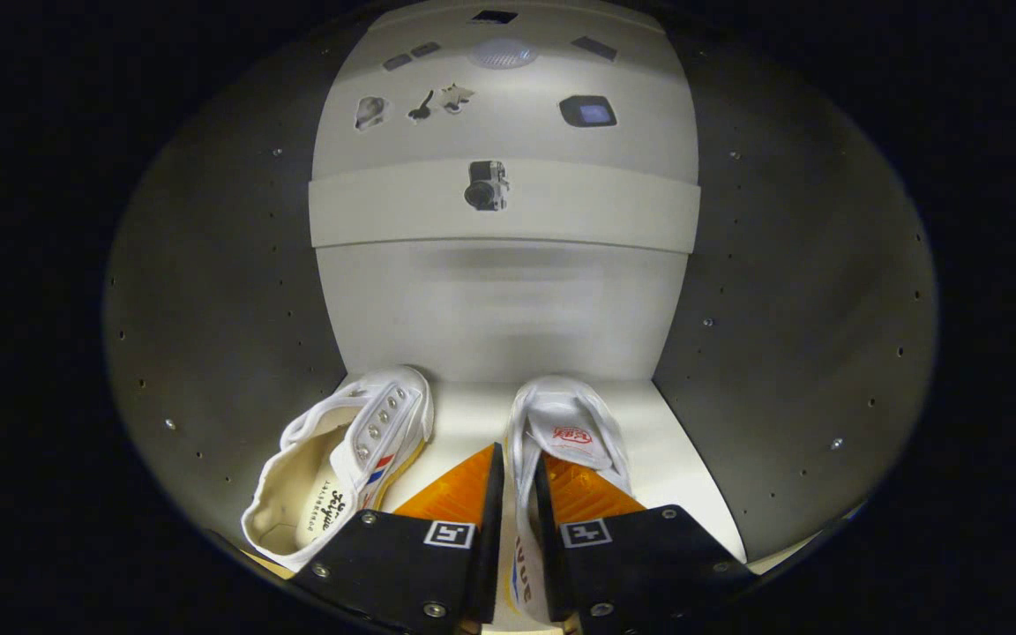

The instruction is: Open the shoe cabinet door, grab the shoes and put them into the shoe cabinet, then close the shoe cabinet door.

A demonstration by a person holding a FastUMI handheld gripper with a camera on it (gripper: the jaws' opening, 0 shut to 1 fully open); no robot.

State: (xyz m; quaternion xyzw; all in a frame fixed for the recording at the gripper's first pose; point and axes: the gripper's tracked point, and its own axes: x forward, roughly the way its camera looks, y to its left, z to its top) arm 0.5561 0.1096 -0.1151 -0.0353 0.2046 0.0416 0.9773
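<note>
2 white shoes inside shoe cabinet (235,291), gripper (519,481) clenched on right shoe's (561,428) side wall, left shoe (340,459) beside it

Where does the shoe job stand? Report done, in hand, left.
Done: the cabinet is open, and one white canvas sneaker lies on the pale cabinet floor left of the fingers. In hand: the gripper is shut on the second white sneaker, held inside the cabinet. Left: release it, withdraw, close the door.
</note>
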